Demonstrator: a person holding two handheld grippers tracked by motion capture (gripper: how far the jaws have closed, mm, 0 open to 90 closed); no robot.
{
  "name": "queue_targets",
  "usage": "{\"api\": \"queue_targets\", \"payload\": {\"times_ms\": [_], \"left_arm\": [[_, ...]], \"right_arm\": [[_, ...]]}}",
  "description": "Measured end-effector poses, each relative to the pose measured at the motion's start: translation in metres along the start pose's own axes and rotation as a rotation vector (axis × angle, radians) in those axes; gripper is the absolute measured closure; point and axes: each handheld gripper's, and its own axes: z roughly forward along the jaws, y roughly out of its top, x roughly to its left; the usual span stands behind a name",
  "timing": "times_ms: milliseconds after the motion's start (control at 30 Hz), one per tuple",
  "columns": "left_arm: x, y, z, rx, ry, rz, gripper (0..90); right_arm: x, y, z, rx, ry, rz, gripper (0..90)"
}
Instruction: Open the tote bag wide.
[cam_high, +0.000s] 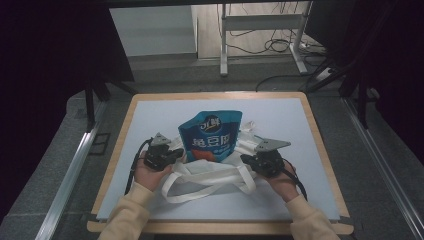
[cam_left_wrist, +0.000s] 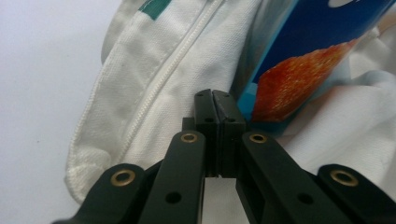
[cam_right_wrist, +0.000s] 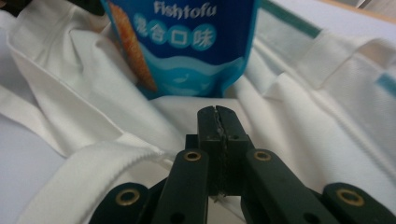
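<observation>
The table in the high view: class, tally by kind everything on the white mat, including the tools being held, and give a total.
Blue snack pouch: 1
White cloth tote bag: 1
Hand-held grippers: 2, left gripper and right gripper, each claw closed
Total: 4

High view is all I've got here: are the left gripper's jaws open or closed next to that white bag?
Observer: In the left gripper view, the left gripper has its jaws pressed together, over the white bag beside the blue pouch. I cannot tell whether any cloth is pinched.
Operator: And the right one?
Observer: The right gripper is shut too, its tips over the bag's cloth just below the pouch.
</observation>
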Motion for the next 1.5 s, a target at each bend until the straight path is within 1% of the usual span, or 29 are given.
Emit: {"api": "queue_targets", "payload": {"times_ms": [100, 200, 333, 400, 433, 567, 633, 800, 833, 1033, 1167, 1267, 1367, 1500], "left_arm": [[0.001, -0.001, 0.002, 0.009, 0.006, 0.000, 89.6], [0.002, 0.000, 0.005, 0.015, 0.011, -0.006, 89.6], [0.005, 0.000, 0.010, 0.022, 0.015, -0.023, 89.6], [0.007, 0.001, 0.012, 0.022, 0.021, -0.027, 89.7], [0.008, 0.001, 0.012, 0.027, 0.023, -0.023, 89.7], [0.009, 0.003, 0.017, 0.027, 0.039, -0.030, 89.7], [0.009, 0.003, 0.019, 0.029, 0.043, -0.036, 89.8], [0.010, 0.005, 0.023, 0.028, 0.042, -0.048, 89.8], [0.011, 0.005, 0.024, 0.030, 0.044, -0.047, 89.8], [0.011, 0.004, 0.024, 0.026, 0.042, -0.047, 89.8], [0.009, 0.005, 0.018, -0.001, 0.038, -0.043, 89.2], [0.007, 0.006, 0.009, -0.024, 0.037, -0.036, 89.1], [0.004, 0.006, -0.001, -0.044, 0.028, -0.027, 89.4], [-0.002, 0.005, -0.015, -0.060, 0.016, -0.004, 89.5]], "right_arm": [[0.003, -0.003, 0.004, 0.023, 0.005, -0.011, 88.7], [0.004, -0.007, 0.008, 0.046, 0.012, -0.011, 88.7], [0.005, -0.016, 0.010, 0.089, 0.027, -0.009, 88.8], [0.005, -0.020, 0.011, 0.100, 0.032, -0.010, 88.8], [0.005, -0.023, 0.011, 0.110, 0.032, -0.008, 88.8], [0.008, -0.033, 0.015, 0.149, 0.035, -0.024, 88.9], [0.010, -0.038, 0.015, 0.158, 0.041, -0.030, 88.9], [0.017, -0.049, 0.015, 0.183, 0.036, -0.051, 89.0], [0.017, -0.050, 0.015, 0.185, 0.038, -0.048, 89.0], [0.016, -0.050, 0.016, 0.178, 0.039, -0.048, 89.0], [0.016, -0.048, 0.015, 0.163, 0.035, -0.049, 88.9], [0.014, -0.040, 0.009, 0.123, 0.033, -0.035, 88.8], [0.011, -0.028, 0.002, 0.079, 0.016, -0.031, 88.8], [0.001, -0.011, -0.010, 0.017, -0.010, -0.003, 88.8]]}}
